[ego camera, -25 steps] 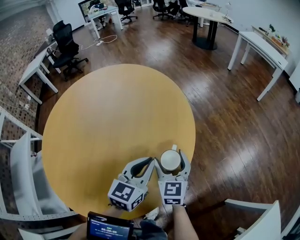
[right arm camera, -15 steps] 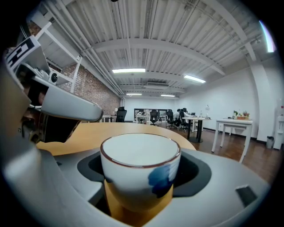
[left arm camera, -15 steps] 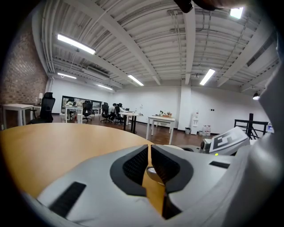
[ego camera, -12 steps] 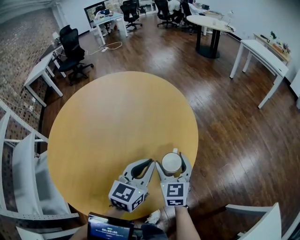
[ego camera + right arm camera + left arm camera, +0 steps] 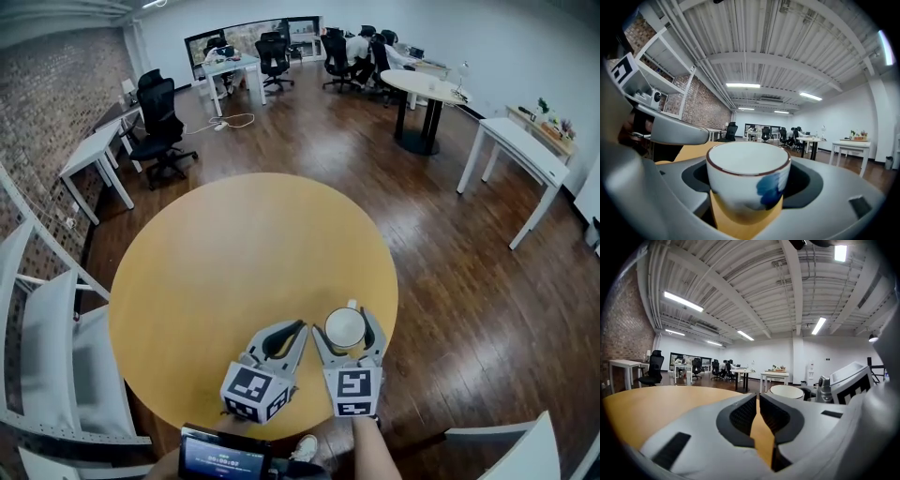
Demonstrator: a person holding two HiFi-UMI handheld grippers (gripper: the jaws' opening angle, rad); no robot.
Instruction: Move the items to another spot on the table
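Right gripper [image 5: 346,317] – blue-daubed cup [image 5: 747,180]

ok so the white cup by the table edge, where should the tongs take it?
Grip the cup across its round wall below the rim, coming in level from the person's side, a jaw on each flank. It stands upright with no handle showing, and the right tongs bracket it that way.

The jaws hide the cup's [image 5: 748,180] lower sides; the far people [image 5: 361,45] are too small to tell.
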